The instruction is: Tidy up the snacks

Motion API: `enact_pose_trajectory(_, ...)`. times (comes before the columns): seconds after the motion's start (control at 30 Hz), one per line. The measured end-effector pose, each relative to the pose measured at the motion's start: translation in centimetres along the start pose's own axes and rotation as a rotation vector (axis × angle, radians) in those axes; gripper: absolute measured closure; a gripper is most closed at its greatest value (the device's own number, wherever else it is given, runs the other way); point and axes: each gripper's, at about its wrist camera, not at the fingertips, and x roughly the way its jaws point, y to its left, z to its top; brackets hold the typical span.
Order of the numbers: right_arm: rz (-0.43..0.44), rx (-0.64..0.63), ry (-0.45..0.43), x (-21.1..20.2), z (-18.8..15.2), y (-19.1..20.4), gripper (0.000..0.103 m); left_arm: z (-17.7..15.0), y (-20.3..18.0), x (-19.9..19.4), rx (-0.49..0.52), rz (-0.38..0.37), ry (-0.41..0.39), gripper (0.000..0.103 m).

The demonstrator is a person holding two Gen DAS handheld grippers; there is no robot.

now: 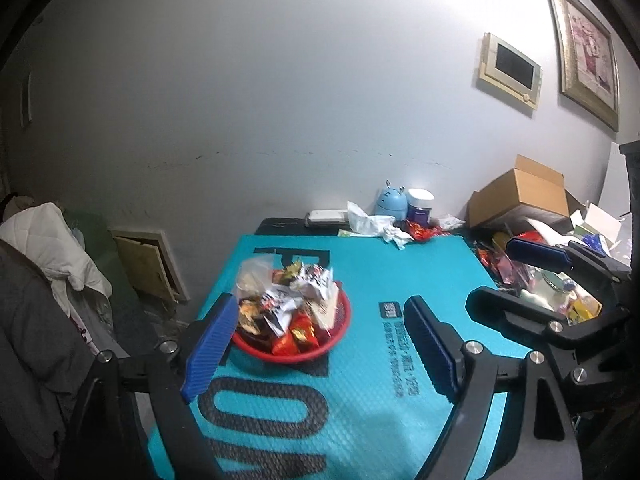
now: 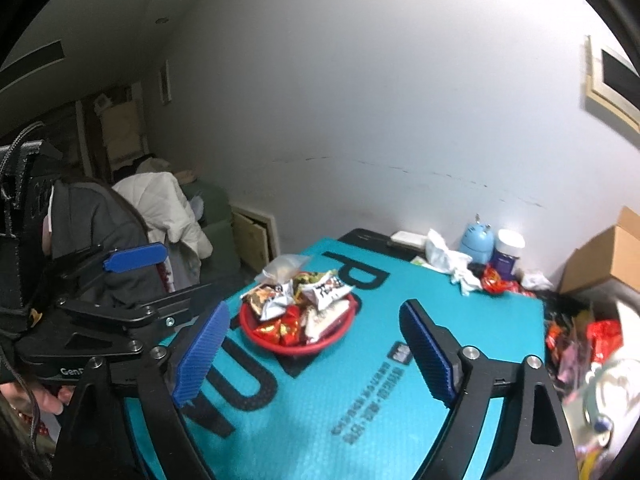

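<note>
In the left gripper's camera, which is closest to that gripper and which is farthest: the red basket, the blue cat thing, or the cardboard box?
From the left gripper:
1. Red basket, just ahead between the fingers.
2. Blue cat thing, far table edge by the wall.
3. Cardboard box, far right; nearly level with the cat thing.

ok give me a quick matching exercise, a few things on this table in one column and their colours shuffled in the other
Things:
1. round plastic basket holding the snack packets
2. table mat with large black letters
3. small rounded cat-eared gadget by the wall
4. open cardboard box at the table's far right

Colours:
A. teal
B. brown
C. red
D. pale blue

Pairs: 1-C, 2-A, 3-D, 4-B
</note>
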Motion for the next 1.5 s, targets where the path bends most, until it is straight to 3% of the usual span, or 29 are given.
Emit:
enact_pose_trajectory(0.63, 0.032, 0.061, 0.079, -1.7, -5.6, 0.8, 0.013, -5.0, -1.1, -1.6, -0.057, -0.021, 0.075, 0.018)
enact_pose_trajectory(1.5, 0.032, 0.027, 0.079, -0.6, -5.0, 1.6, 0.013, -5.0, 0.4, -1.5, -0.087, 0.001, 0.076, 0.018)
